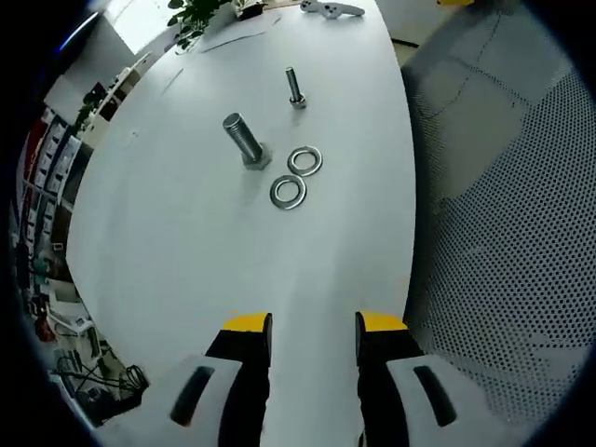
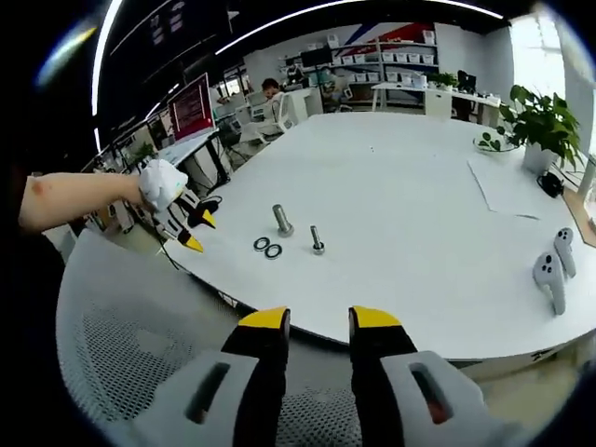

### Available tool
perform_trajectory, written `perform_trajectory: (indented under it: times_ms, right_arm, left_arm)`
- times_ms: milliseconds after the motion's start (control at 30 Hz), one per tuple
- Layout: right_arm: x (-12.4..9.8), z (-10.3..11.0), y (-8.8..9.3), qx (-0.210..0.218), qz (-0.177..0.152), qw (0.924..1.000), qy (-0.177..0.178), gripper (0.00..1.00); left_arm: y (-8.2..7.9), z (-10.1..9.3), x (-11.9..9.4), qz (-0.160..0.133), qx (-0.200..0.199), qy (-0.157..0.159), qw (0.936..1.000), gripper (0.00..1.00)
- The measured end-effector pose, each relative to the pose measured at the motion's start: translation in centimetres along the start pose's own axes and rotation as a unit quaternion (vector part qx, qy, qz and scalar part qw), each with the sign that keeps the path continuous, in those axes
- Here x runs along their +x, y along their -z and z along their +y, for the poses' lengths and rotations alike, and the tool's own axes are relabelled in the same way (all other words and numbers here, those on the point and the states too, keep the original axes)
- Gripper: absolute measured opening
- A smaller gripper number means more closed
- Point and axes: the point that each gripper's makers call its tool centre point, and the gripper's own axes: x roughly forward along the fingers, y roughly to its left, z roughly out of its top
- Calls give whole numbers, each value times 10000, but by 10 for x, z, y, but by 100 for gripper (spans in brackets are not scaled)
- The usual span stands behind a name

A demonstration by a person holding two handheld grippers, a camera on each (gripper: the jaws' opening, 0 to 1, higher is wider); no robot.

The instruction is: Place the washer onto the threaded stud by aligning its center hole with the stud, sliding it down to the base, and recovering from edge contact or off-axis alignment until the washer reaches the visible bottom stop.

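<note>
Silver washers (image 1: 296,176) and grey threaded studs (image 1: 245,139) sit on a white table (image 1: 186,233); yellow-tipped black jaws front a grey perforated chair (image 1: 521,233).

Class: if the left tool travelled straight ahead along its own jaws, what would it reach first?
Probably the nearer washer, lying flat on the table, with the big bolt just behind. Bare tabletop lies between; depth is hard to judge. The left tool is open.

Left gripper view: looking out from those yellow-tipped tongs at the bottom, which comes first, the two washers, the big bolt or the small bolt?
1. Lower washer, nearest the left tongs, straight ahead.
2. Upper washer, just beyond it, slightly right.
3. Big bolt, standing left of the washers; too close to the upper washer to rank firmly.
4. Small bolt, farthest, upright behind them.
</note>
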Motion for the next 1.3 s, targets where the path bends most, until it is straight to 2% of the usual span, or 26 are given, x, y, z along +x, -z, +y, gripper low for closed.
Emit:
perform_trajectory:
  times_ms: [267, 367, 500, 633, 667, 700, 767, 867, 900, 1033, 1100, 1233, 1300]
  right_arm:
    - [2, -3, 4, 53, 149, 9999, 30, 25]
    - [1, -8, 0, 2, 51, 9998, 203, 22]
    - [1, -6, 4, -7, 148, 9998, 138, 22]
    - [1, -5, 5, 30, 166, 9998, 119, 22]
    - [1, -5, 4, 28, 158, 9998, 117, 22]
    - [1, -5, 4, 26, 145, 9998, 112, 22]
    - [1, -4, 5, 31, 157, 9998, 103, 22]
    - [1, -5, 5, 45, 168, 9998, 101, 22]
    - [1, -4, 5, 48, 168, 9998, 104, 22]
    - [1, -5, 5, 74, 159, 9998, 113, 22]
    - [1, -5, 5, 77, 160, 9998, 118, 22]
    - [1, -5, 5, 90, 164, 9997, 128, 22]
    - [1, -6, 5, 99, 164, 9997, 135, 22]
  left_arm:
    - [13, 3, 17, 356, 53, 120, 9993, 34]
    - [8, 7, 18, 316, -255, 151, 9991, 33]
    - [5, 8, 23, 393, -180, 183, 9989, 33]
    - [6, 8, 32, 537, 125, 215, 9982, 31]
    - [4, 6, 31, 529, 216, 336, 9978, 30]
    - [0, 12, 31, 513, 94, 178, 9985, 30]
    - [-2, 15, 31, 540, 294, 100, 9981, 31]
    - [0, 10, 32, 635, 264, 300, 9972, 27]
    - [0, 8, 32, 640, 292, 392, 9968, 26]
    - [0, 12, 33, 672, 245, 389, 9967, 30]
    - [-2, 15, 33, 605, 434, 382, 9965, 33]
    - [0, 9, 33, 556, 350, 631, 9958, 28]
    - [-1, 10, 34, 545, 376, 620, 9959, 28]
